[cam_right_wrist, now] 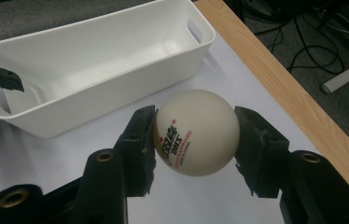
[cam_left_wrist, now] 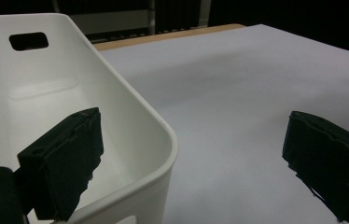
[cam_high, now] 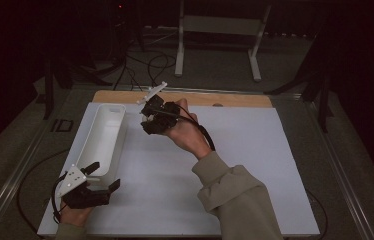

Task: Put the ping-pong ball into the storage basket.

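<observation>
A white table tennis ball (cam_right_wrist: 196,133) with red and black print sits pinched between the two black pads of my right gripper (cam_right_wrist: 195,137). That gripper (cam_high: 150,122) hangs above the white sheet, just right of the far end of a long white bin (cam_high: 117,142). The bin (cam_right_wrist: 93,98) has nothing in it. My left gripper (cam_high: 106,176) is open at the bin's near end. One of its jaws is inside the bin, the other over the sheet, with the bin's corner rim (cam_left_wrist: 154,121) between them and untouched.
A white sheet (cam_high: 235,165) covers most of the wooden table (cam_high: 200,97). Beyond the far edge, on the dark floor, are cables (cam_high: 150,62) and a white stand (cam_high: 255,55). The left gripper's jaw tip (cam_right_wrist: 0,77) pokes over the bin's near end.
</observation>
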